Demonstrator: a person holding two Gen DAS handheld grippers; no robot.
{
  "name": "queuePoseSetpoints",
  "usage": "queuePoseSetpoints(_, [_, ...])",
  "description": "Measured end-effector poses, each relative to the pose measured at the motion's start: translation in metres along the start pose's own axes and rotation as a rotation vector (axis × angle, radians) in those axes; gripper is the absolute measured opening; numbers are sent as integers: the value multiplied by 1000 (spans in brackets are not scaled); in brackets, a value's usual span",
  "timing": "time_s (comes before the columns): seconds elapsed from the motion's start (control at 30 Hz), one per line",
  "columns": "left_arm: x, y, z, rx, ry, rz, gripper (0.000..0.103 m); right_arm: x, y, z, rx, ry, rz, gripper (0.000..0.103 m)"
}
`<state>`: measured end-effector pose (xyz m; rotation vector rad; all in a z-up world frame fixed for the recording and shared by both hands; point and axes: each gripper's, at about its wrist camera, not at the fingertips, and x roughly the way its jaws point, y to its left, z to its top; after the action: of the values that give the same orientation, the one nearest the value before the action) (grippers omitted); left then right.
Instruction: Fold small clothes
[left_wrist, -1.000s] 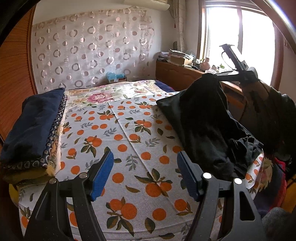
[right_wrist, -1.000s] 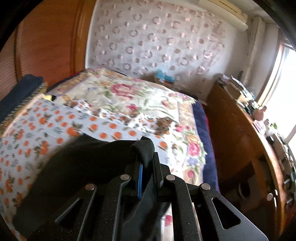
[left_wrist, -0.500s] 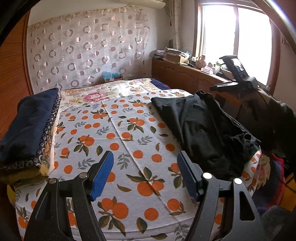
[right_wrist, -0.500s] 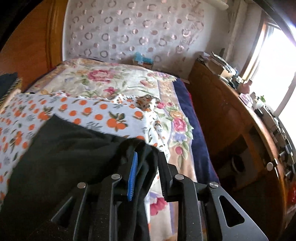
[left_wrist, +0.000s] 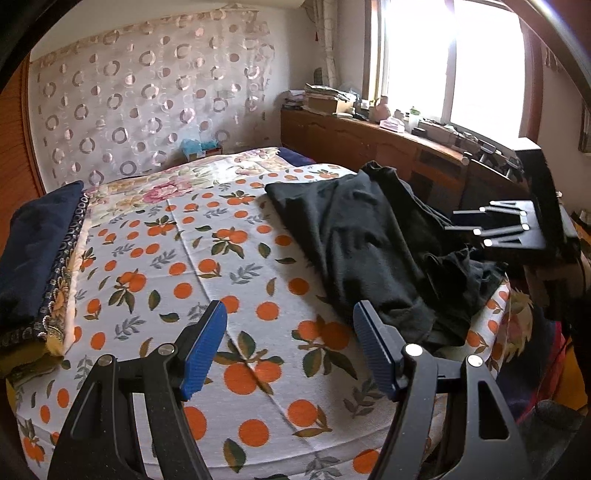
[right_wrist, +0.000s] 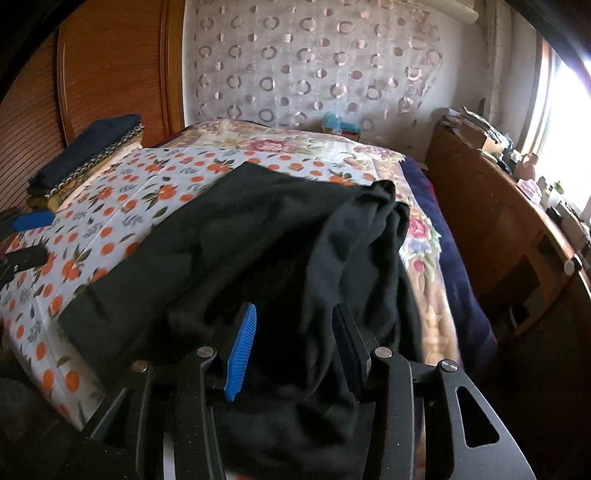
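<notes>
1. The black cloth (left_wrist: 369, 236) lies on the right side of the bed (left_wrist: 221, 280), on the orange-dot sheet. It's still bunched up & wrinkly, esp. at the near edge, where some of it hangs off the bed's side.
2. The right gripper (right_wrist: 291, 339) is opening right now. Cloth sits under & between its jaws, but the pads don't squeeze it, so it holds nothing.
3. The left gripper (left_wrist: 290, 347) is wide open w/ nothing in it. It hangs over bare sheet, just left of the cloth.
4. My guess at the step: lay the cloth flat before any fold.
5. To do it well: let the right tongs open all the way first, so no bit of cloth stays snagged on a pad.
6. Then grab 2 corners, 1 per tong, & pull them apart, gently, till the lumps go.
7. Slide the cloth toward the middle of the bed, or it may slip off the edge.
8. Keep away from the folded pile (left_wrist: 33, 254) on the left.
</notes>
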<state>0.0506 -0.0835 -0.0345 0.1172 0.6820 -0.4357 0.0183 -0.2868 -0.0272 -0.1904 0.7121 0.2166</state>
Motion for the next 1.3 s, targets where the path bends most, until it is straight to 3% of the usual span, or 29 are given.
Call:
queuePoseSetpoints(0.3, [3,-6,-1,2,5,-9,72,-20,-7,-17,47,-5,68,45])
queuePoseSetpoints(0.57, [4,-7,-2,8,5,-15,72,1,-11,-16,21,45,75,44])
queuePoseSetpoints(0.6, [4,-8,-2,8,5,-16,72,3,-12,-16,23,47,78,40])
queuePoseSetpoints(0.63, [5,-8,-2,7,5,-18,72,0,-16,-19,25,48,91,25])
queuePoseSetpoints(0.7, [5,-9,-2,9,5,-21,72,-8,-20,-17,21,42,113,9])
queuePoseSetpoints(0.73, [5,-10,-2,10,5,-21,72,-13,-23,-18,19,35,116,5])
queuePoseSetpoints(1.1, [4,-14,-1,18,7,-28,72,-76,-58,-35,20,10,7,4])
queuePoseSetpoints(1.3, [7,-21,1,35,14,-31,72,-70,-53,-37,39,44,-17,4])
